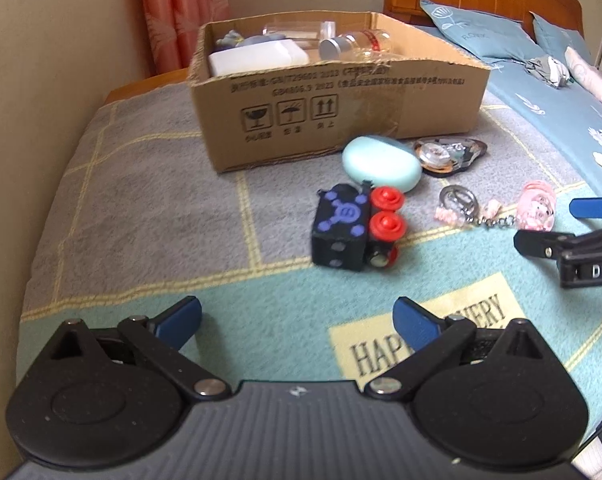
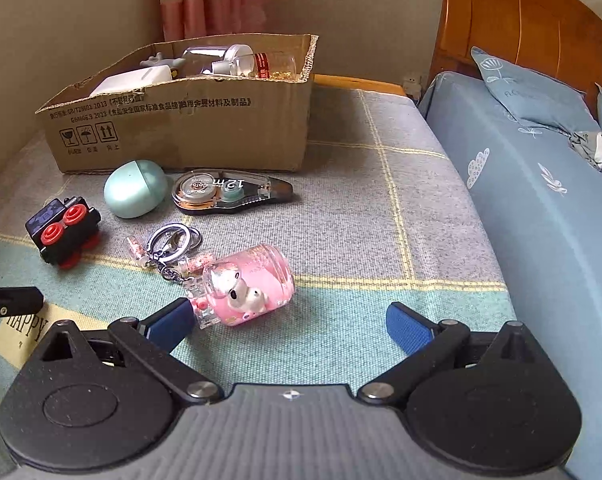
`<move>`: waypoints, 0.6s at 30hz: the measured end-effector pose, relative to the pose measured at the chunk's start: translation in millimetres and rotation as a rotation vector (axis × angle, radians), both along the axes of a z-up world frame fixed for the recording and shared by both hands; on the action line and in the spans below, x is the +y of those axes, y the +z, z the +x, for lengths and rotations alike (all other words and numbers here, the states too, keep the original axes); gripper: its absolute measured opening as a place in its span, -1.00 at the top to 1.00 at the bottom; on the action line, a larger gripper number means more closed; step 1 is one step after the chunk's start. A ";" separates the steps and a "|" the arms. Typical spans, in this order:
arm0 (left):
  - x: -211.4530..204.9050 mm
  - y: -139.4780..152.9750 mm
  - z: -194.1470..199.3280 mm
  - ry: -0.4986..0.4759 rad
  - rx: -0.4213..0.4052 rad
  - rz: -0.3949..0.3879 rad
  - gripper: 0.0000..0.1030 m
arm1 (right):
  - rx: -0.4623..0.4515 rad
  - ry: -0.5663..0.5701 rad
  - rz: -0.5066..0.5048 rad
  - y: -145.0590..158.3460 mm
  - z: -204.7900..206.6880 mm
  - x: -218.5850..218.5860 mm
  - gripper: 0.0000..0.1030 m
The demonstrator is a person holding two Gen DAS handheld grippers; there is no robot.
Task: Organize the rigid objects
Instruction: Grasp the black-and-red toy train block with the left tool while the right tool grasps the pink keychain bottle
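Inside, the cardboard box holds a white case and clear bottles; both tongs spread, empty.

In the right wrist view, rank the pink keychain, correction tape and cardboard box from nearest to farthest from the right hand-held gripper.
From the right hand-held gripper:
1. Pink keychain, just ahead, by its left finger.
2. Correction tape, farther ahead, mid-blanket.
3. Cardboard box, farthest, at the back left.

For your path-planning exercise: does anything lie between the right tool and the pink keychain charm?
Nothing visible does. The right tool is open, and the pink keychain charm lies on the blanket just ahead of its fingers, its clear cap almost at one blue pad.
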State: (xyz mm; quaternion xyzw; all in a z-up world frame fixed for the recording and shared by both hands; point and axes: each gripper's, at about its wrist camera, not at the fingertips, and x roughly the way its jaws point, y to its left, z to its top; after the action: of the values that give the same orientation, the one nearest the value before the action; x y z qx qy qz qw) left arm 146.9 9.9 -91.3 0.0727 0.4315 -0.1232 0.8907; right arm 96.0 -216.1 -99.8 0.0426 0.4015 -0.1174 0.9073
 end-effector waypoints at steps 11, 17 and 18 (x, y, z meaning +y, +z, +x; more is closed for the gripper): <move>-25.2 5.7 25.5 -0.070 -0.046 -0.011 -0.24 | -0.014 0.028 -0.006 -0.7 -3.3 -0.6 -1.00; -34.3 7.6 27.5 -0.088 -0.053 -0.012 0.03 | -0.024 0.037 -0.009 -1.4 -4.3 -0.8 -1.00; -34.2 7.6 27.2 -0.083 -0.052 -0.013 0.03 | -0.025 0.039 -0.009 -1.5 -4.4 -0.8 -1.00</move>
State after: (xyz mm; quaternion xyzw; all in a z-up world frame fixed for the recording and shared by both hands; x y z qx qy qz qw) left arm 174.0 -24.4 -83.7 0.0878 0.4040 -0.1609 0.8962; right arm 91.6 -216.9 -101.3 0.0322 0.3902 -0.1012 0.9146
